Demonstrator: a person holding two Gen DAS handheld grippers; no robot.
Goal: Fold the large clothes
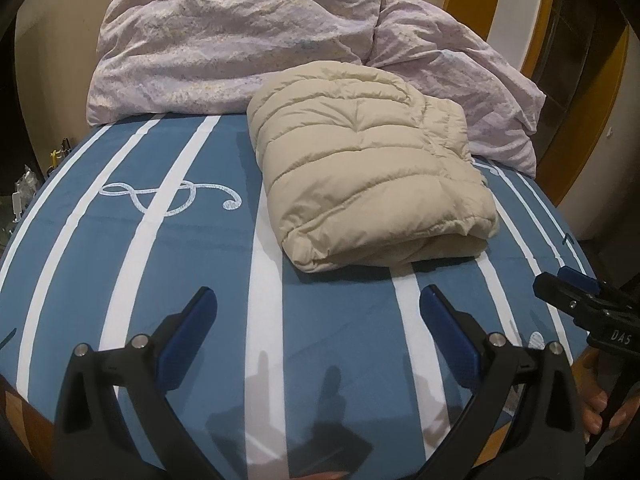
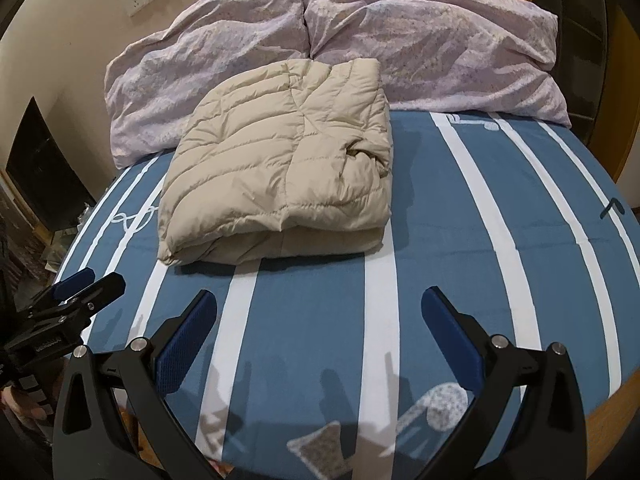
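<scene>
Left gripper (image 1: 318,300): jaws spread wide, holding nothing, poised over the near part of the bed sheet (image 1: 132,264). Its side profile shows at the left edge of the right wrist view.

Right gripper (image 2: 320,300): jaws likewise spread, empty, over the near sheet. It also shows at the right edge of the left wrist view.

Puffer jacket (image 1: 368,184): cream, quilted, already folded into a thick squarish bundle. It lies on the sheet ahead of both grippers, apart from each: far and slightly right of the left gripper, far and slightly left of the right, so roughly between them. Its long axis runs near to far, folded edge toward the grippers. Neither arm is clearly nearer.

Duvet (image 2: 420,48): lilac, crumpled, at the far end, touching the jacket's far edge.

Judgement: the folding looks complete, or nearly so.
</scene>
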